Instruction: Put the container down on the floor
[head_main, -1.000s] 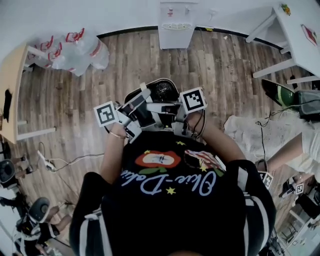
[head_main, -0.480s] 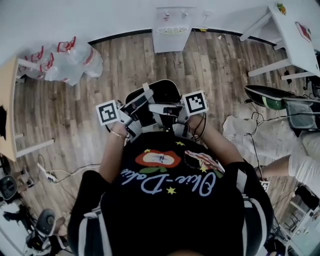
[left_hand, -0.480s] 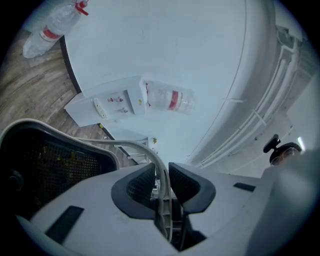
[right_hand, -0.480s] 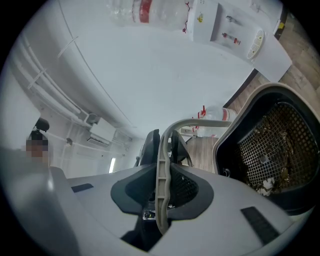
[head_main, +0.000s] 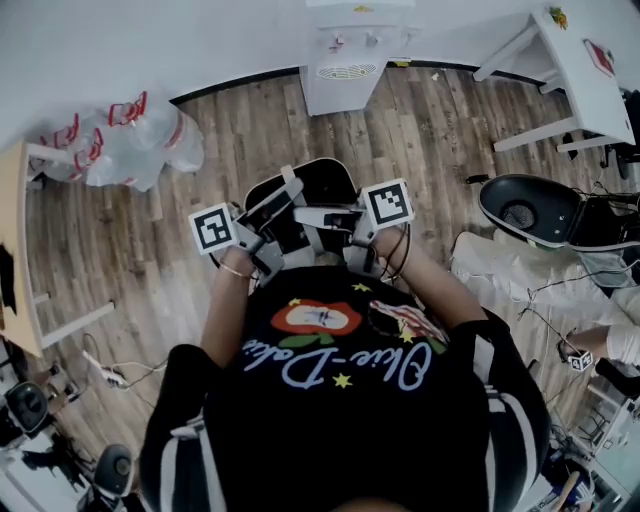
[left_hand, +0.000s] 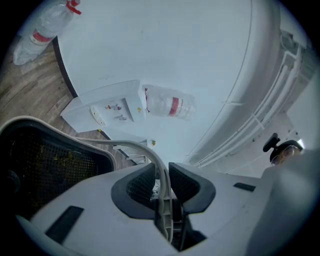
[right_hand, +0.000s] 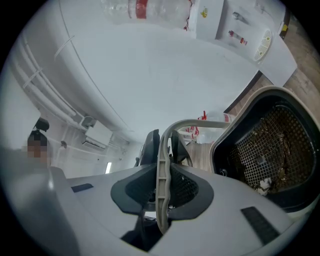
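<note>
- Left tool (left_hand: 161, 172) and right tool (right_hand: 164, 145): each clamped on the thin grey handle (right_hand: 200, 122).
- Floor (head_main: 440, 130): wood planks, running up to the water dispenser (head_main: 345, 65).
- Container (head_main: 325, 182): black, mesh-lined, carried off the floor on the near side of the dispenser.
- Risk: the handle pivots or slips between the pads, the container tips, and scraps (right_hand: 280, 145) spill.
- Writing: none legible on the dispenser; shirt (head_main: 340, 380) script upside down, unreadable.

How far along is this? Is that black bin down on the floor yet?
Grabbing looks done: the left gripper and right gripper each have jaws shut on the pale handle. In hand: the bin hangs before the person's chest, off the wood floor. Left: lowering it and letting go.
</note>
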